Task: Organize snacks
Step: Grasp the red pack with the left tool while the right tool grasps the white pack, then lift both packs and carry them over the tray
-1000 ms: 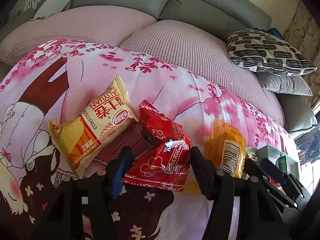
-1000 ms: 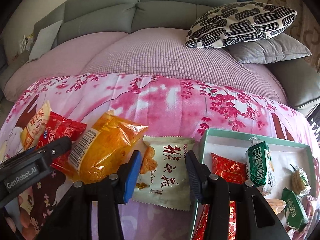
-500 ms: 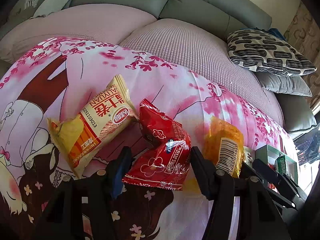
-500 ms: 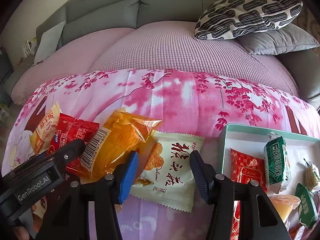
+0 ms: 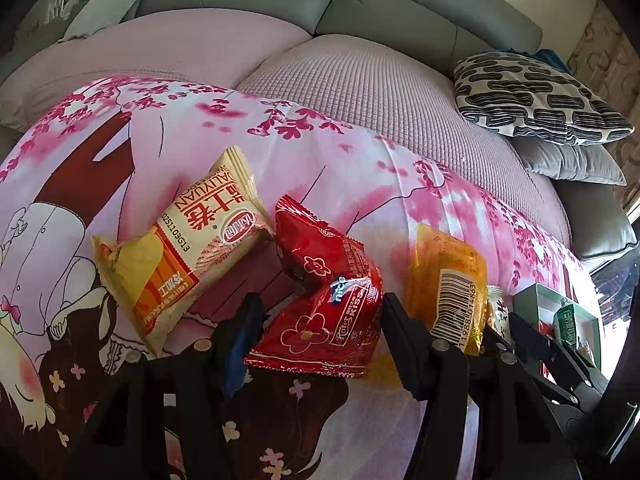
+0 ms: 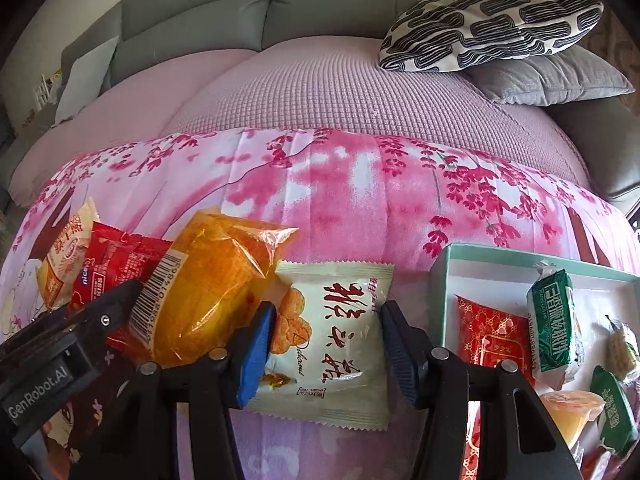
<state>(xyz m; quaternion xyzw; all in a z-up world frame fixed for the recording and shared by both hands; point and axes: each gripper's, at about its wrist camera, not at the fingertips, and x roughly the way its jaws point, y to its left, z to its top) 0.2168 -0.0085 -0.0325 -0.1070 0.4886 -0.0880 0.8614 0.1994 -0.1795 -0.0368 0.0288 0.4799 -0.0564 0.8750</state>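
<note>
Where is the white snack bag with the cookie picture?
In the right wrist view, the white snack bag lies on the pink blanket, between the orange packet and the tray.

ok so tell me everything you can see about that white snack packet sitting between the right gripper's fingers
The white snack packet is a flat, glossy pouch with zigzag-cut edges, black brush lettering and a picture of golden crackers. It lies flat and sealed on the pink blossom cloth, between the right gripper's fingers, whose pads sit at its edges without visibly squeezing it. The orange bag overlaps its left corner. The teal-rimmed tray stands apart to its right.
</note>
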